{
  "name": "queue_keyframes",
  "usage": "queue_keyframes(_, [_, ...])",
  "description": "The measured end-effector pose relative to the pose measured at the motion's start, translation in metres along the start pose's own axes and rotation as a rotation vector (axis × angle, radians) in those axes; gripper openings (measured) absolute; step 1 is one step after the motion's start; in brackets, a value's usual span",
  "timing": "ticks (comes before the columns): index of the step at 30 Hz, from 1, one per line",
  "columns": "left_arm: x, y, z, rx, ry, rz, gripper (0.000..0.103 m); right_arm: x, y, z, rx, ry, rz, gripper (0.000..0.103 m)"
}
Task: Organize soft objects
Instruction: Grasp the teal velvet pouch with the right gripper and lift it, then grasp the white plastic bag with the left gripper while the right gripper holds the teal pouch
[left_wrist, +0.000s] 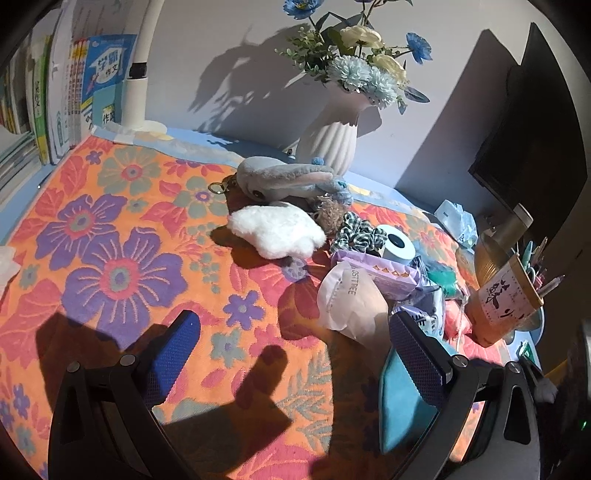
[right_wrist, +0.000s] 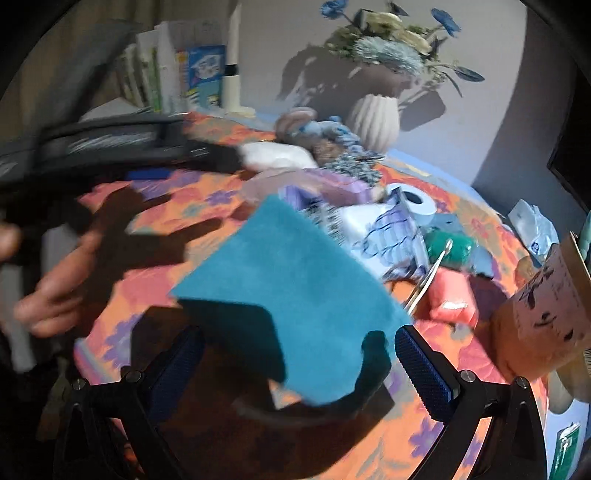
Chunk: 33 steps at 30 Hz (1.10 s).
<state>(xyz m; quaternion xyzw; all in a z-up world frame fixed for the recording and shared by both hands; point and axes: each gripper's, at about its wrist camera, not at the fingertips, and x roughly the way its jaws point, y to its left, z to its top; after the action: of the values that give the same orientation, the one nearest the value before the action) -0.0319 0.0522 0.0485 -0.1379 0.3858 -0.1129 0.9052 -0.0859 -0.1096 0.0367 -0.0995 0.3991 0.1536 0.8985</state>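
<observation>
Left gripper (left_wrist: 295, 332) spread wide over floral cloth (left_wrist: 110, 258), right gripper (right_wrist: 299, 354) spread, teal cloth (right_wrist: 295, 277) between its 2 fingers, contact unclear, white plush (left_wrist: 277, 230) beyond

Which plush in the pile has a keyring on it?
The grey long-eared plush lying in front of the white ribbed vase: a gold keyring sticks out at its left end. The white fluffy one below it shows none.

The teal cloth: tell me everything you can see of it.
The teal cloth is a plain, matte, felt-like sheet, roughly square, with one corner curling under. In the right wrist view it hangs tilted between the open fingers of the right gripper, casting a dark shadow on the floral tablecloth; whether either finger touches it is unclear. The left wrist view shows only its edge.
</observation>
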Motion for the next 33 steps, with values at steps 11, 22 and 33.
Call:
queue_keyframes(11, [0.011, -0.009, -0.002, 0.026, 0.040, -0.034, 0.102, 0.019, -0.034, 0.004, 0.122, 0.036, 0.106, 0.066])
queue_keyframes(22, [0.007, -0.036, -0.005, 0.110, 0.032, -0.063, 0.102, -0.016, -0.035, -0.014, 0.154, -0.036, 0.160, 0.023])
queue_keyframes(33, [0.009, -0.044, 0.003, 0.126, 0.014, -0.055, 0.102, -0.046, -0.059, -0.018, 0.288, -0.112, 0.307, 0.022])
